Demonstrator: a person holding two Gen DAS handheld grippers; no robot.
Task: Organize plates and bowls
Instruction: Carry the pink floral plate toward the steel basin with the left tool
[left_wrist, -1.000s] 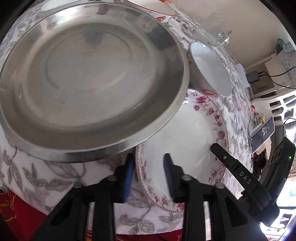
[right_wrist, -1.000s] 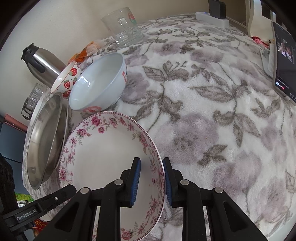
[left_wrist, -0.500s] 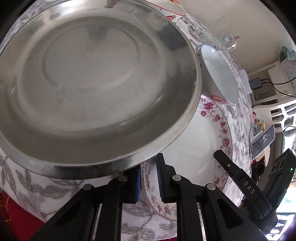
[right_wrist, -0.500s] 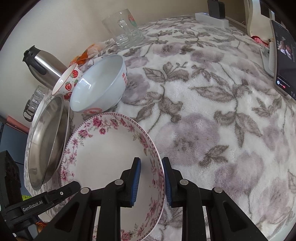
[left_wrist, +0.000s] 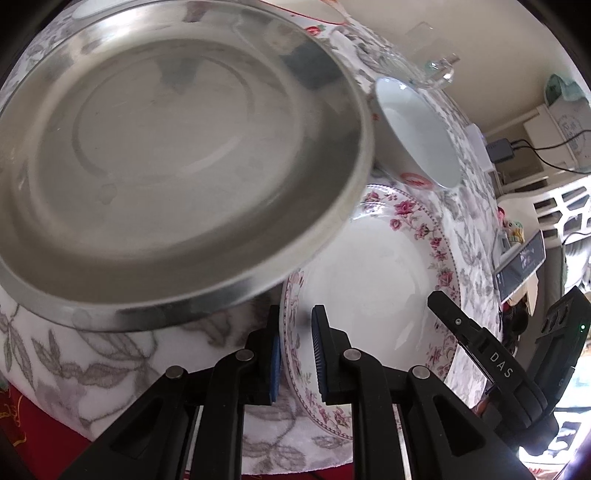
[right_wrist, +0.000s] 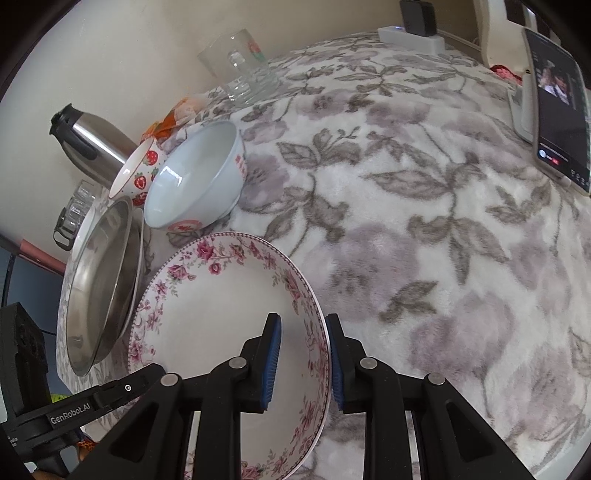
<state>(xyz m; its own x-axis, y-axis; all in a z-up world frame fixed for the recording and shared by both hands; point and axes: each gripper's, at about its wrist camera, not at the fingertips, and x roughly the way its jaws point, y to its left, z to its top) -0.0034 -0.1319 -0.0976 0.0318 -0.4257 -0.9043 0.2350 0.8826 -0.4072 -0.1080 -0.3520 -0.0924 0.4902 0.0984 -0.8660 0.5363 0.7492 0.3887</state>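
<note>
On floral cloth (right_wrist: 424, 229), both claws pinch floral plate (right_wrist: 221, 314) by opposite rims — L gripper (left_wrist: 295, 350) pressed onto near-left rim, R gripper (right_wrist: 303, 362) clamped on right rim — prob. two-handed lift toward steel plate (left_wrist: 166, 155) alongside, w/ white bowl (right_wrist: 199, 177) behind.

The left gripper (left_wrist: 295, 350) points steeply down, its blue pads (left_wrist: 274, 365) clamped on the near rim of the plate (left_wrist: 369, 280). The right gripper (right_wrist: 302, 363) tilts down likewise, its jaws closed on the opposite rim of the same plate.
</note>
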